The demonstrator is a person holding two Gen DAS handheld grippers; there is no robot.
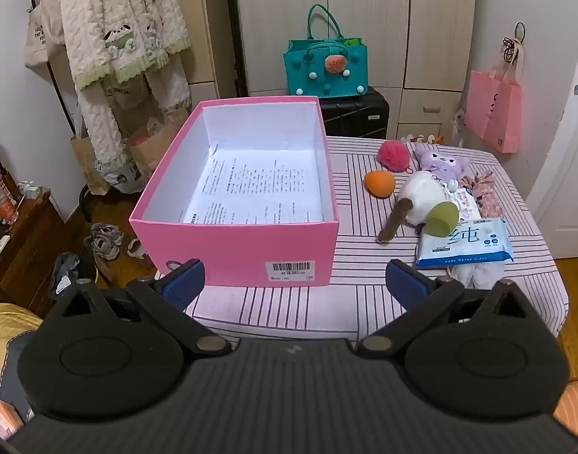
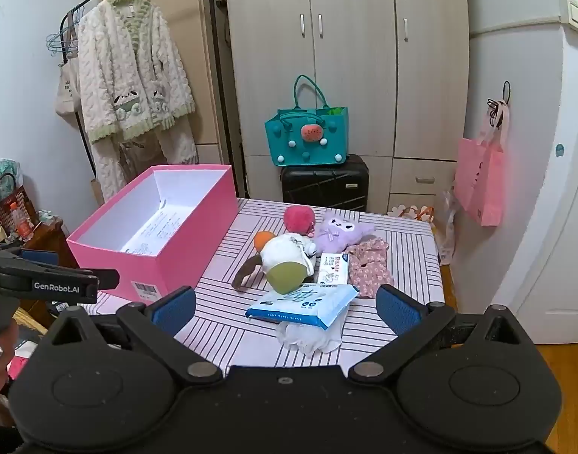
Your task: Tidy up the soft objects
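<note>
Both tongs (image 1: 294, 282) (image 2: 285, 308) spread, pink box (image 1: 236, 253) beside toys (image 2: 289, 261)

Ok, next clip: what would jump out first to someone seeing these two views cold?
The big pink box dominates the left of the striped table, open, with only printed paper lying inside. Right of it sits a huddle of soft things: a purple plush, a pink pouf, an orange ball and a blue wipes pack. Both the left gripper and right gripper hover open, holding nothing.
</note>
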